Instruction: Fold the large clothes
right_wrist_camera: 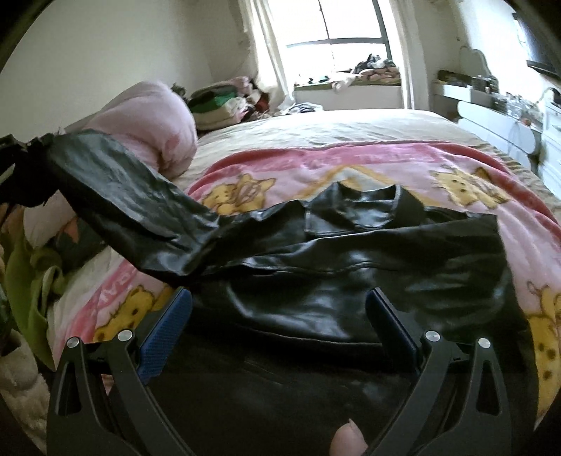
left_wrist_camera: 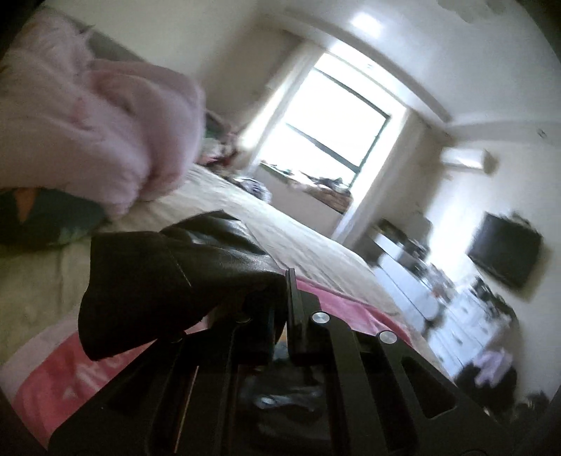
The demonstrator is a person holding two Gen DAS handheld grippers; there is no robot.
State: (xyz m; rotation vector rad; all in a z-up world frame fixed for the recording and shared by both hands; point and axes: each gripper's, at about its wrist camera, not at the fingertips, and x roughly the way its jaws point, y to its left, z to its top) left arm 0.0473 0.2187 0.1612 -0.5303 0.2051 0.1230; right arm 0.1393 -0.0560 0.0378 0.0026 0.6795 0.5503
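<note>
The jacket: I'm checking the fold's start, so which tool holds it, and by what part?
The left tool grips the black leather jacket by its sleeve end; the right tool is open, holding nothing.

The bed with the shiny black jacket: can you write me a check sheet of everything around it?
Surface: bed, pink bear blanket on top.
Job's things: black leather jacket lying flat, one sleeve lifted off the bed.
Clutter: pink quilt, clothes pile.
Grippers: left tongs shut on the sleeve; right tongs open above the jacket.
Cables: nothing seen.
Surroundings: window, white dresser, wall TV.
</note>
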